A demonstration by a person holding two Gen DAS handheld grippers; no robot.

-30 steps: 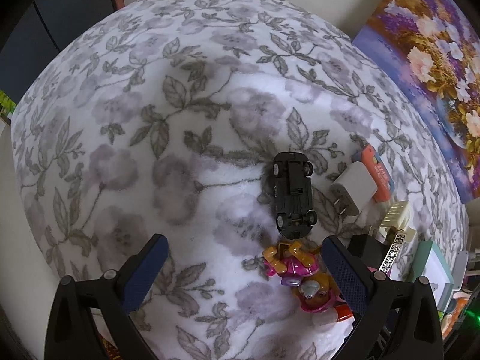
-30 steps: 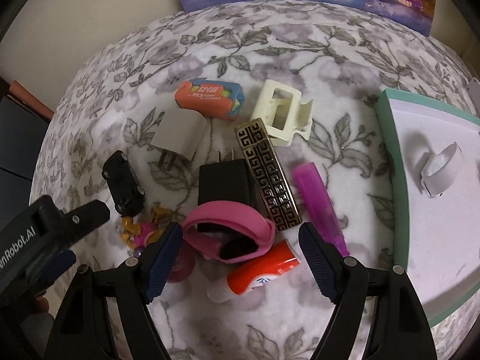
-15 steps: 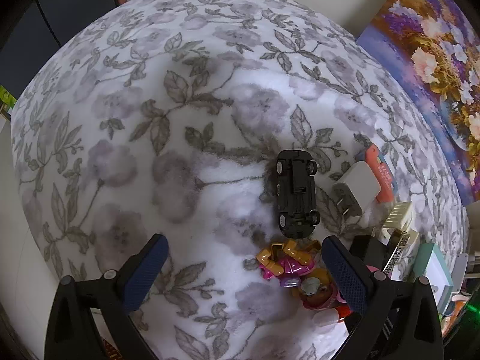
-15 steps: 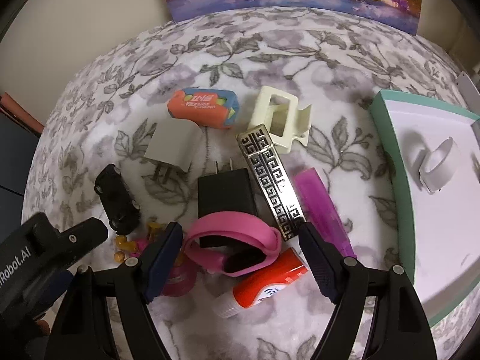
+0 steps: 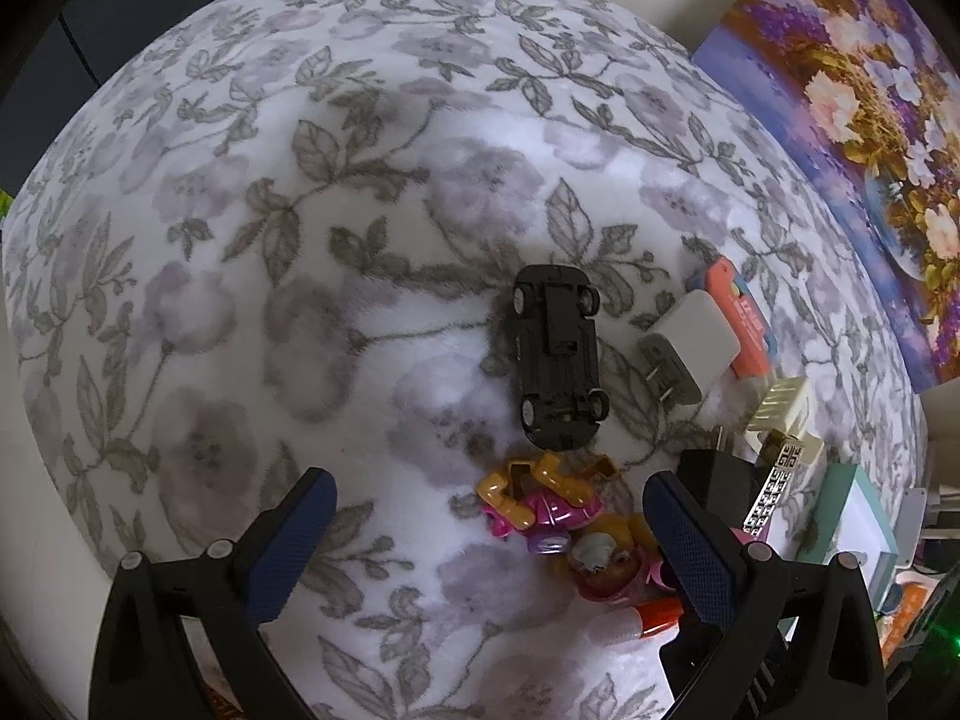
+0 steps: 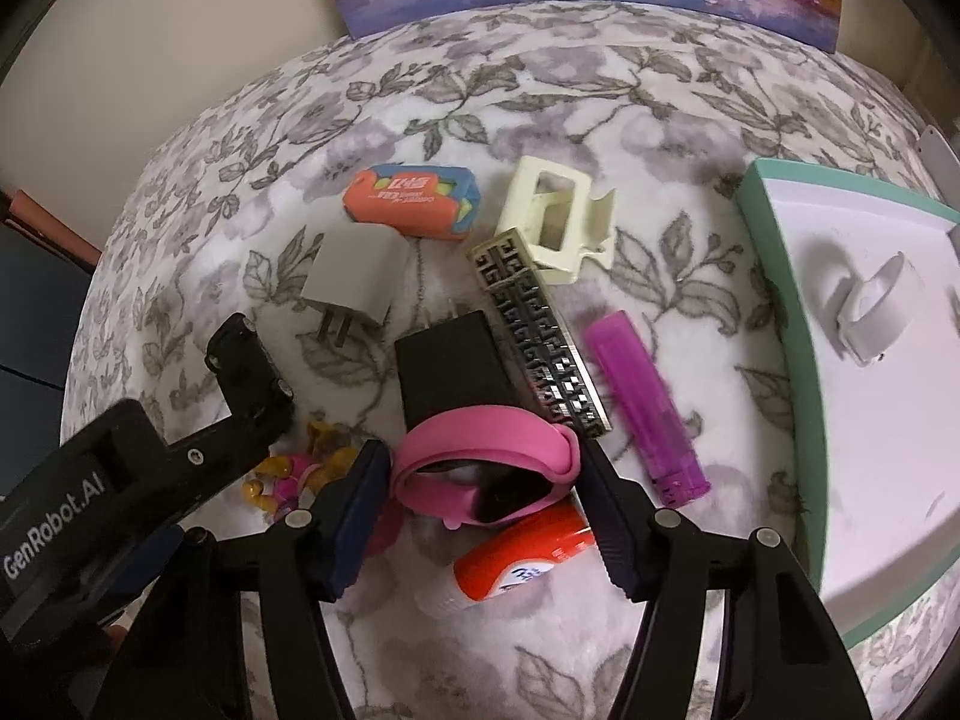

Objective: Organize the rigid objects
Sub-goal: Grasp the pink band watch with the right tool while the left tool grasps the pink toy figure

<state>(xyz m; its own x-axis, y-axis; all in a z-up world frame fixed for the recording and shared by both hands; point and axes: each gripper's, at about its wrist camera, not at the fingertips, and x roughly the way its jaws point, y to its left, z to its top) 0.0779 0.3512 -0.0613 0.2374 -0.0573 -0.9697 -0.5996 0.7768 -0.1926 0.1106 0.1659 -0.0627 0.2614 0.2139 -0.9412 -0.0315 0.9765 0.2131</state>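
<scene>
My right gripper (image 6: 483, 480) is shut on a pink wristband (image 6: 486, 450), one finger at each end, above a black charger (image 6: 450, 360) and an orange-capped tube (image 6: 522, 558). Around these lie a patterned metal bar (image 6: 540, 330), a purple lighter (image 6: 648, 408), a cream hair clip (image 6: 558, 222), a white plug (image 6: 354, 276) and an orange eraser (image 6: 414, 201). My left gripper (image 5: 489, 540) is open and holds nothing. It hovers over a pink and yellow toy figure (image 5: 546, 510). An upturned black toy car (image 5: 558, 360) lies just beyond that.
A teal-rimmed white box (image 6: 774, 276) with a white ring inside stands at the right. A flower painting (image 5: 870, 120) leans on the wall behind. The left tool's black housing (image 6: 90, 480) crowds the right view's lower left. The floral blanket (image 5: 270, 240) stretches left.
My right gripper has moved forward over the pink wristband and its fingers have narrowed onto it. The left gripper has drifted slightly and stays open.
</scene>
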